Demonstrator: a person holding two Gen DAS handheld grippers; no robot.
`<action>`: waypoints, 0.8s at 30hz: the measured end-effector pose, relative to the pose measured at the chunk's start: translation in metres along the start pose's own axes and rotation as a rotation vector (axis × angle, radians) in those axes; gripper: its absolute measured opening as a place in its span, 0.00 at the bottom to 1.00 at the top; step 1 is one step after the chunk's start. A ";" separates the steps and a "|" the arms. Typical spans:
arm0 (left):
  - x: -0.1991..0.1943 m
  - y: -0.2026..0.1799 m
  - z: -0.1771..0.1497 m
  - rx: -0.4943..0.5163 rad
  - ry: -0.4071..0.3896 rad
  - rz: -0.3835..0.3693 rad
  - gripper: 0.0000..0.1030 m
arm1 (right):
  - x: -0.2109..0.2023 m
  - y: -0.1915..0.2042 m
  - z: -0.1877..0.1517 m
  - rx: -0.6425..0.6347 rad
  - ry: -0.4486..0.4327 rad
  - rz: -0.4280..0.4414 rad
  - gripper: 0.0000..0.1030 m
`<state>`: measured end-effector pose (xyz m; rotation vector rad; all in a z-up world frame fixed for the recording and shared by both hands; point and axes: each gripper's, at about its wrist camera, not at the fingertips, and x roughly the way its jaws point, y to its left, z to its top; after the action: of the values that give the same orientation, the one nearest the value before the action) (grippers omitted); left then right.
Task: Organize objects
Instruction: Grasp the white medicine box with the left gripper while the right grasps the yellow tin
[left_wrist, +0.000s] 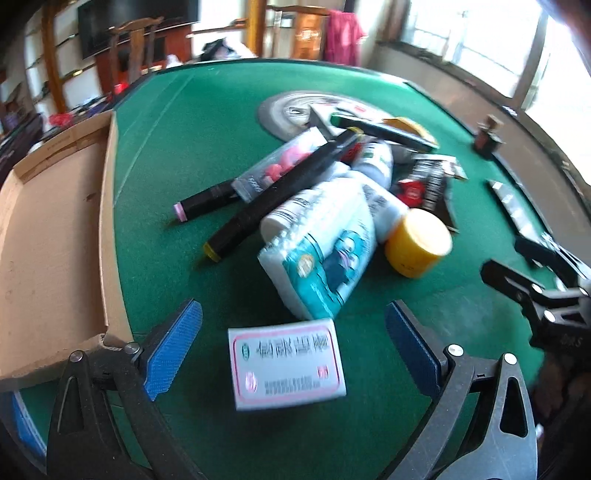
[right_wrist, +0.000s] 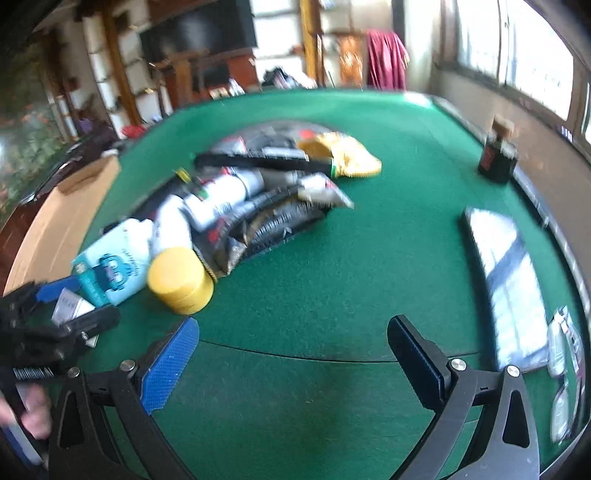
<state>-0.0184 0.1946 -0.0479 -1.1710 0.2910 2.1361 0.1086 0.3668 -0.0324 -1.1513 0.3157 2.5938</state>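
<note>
A pile of objects lies mid-table on green felt. A white medicine box with a pink border sits between the spread fingers of my left gripper, which is open and not touching it. Behind it lie a teal tissue pack, a yellow jar, white bottles and black markers. My right gripper is open over bare felt, right of the yellow jar and the tissue pack. The left gripper shows at the left edge of the right wrist view.
An open cardboard box stands on the table's left side. A phone lies face up at the right, with a small dark bottle farther back. Snack bags rest behind the pile. Chairs and shelves stand beyond the table.
</note>
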 end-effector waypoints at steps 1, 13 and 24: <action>-0.004 0.000 -0.001 0.020 -0.010 -0.014 0.96 | -0.003 0.000 -0.001 0.005 -0.015 0.032 0.99; -0.016 0.007 -0.006 0.057 0.013 -0.005 0.79 | -0.009 -0.003 0.001 0.020 -0.053 0.081 0.99; -0.006 -0.004 -0.014 0.071 0.051 0.017 0.55 | -0.015 0.039 0.007 -0.113 -0.068 0.178 0.79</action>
<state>-0.0048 0.1878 -0.0505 -1.1867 0.3975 2.0953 0.1000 0.3300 -0.0136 -1.1140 0.2711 2.8315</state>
